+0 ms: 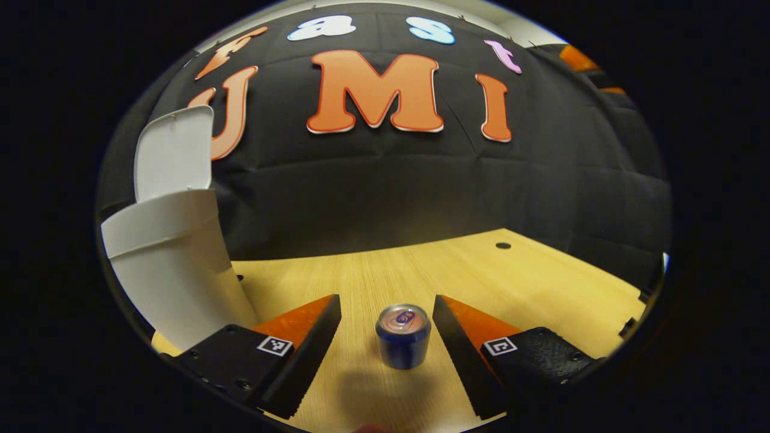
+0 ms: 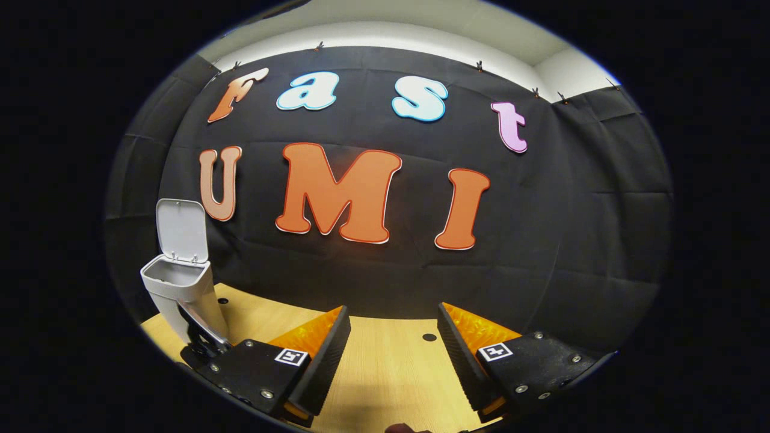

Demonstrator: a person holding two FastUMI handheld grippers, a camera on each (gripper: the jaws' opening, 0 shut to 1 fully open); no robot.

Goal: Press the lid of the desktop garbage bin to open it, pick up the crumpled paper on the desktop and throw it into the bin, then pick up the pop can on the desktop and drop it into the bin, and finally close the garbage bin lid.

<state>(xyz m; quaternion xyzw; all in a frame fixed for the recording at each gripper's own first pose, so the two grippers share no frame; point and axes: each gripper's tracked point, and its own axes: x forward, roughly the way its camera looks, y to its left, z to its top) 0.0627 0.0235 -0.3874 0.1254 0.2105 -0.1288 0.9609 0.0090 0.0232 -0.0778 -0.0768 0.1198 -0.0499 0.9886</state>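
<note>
The left tool (image 1: 387,337) hangs spread wide over the wooden tabletop (image 1: 541,282), its two fingers flanking a single upright can (image 1: 403,335) that stands between them, touching neither. The can sits just ahead of the fingertips, top ring facing up, with a soft shadow on the wood below it. Off to this tool's left and close by rises the one white bin (image 1: 174,264), its lid (image 1: 174,150) standing straight up, so the mouth looks ready to receive. In the right gripper view, the right tool (image 2: 394,346) is likewise released and holds nothing, poised above bare wood with the same bin (image 2: 180,288) farther off to its left, lid (image 2: 181,231) raised and the grey hollow of the mouth visible. No crumpled paper can be seen on the wood in either view, which suggests that part of the job is likely done and the can is the step in hand. To do it well, the left tool would best ease forward and down until the can's body sits squarely between the fingers, clench on the middle of its side rather than the rim, lift it straight, and carry it left over the bin's mouth before letting go, keeping clear of the raised lid. By count: one can, one bin, one lid, two tools.
</note>
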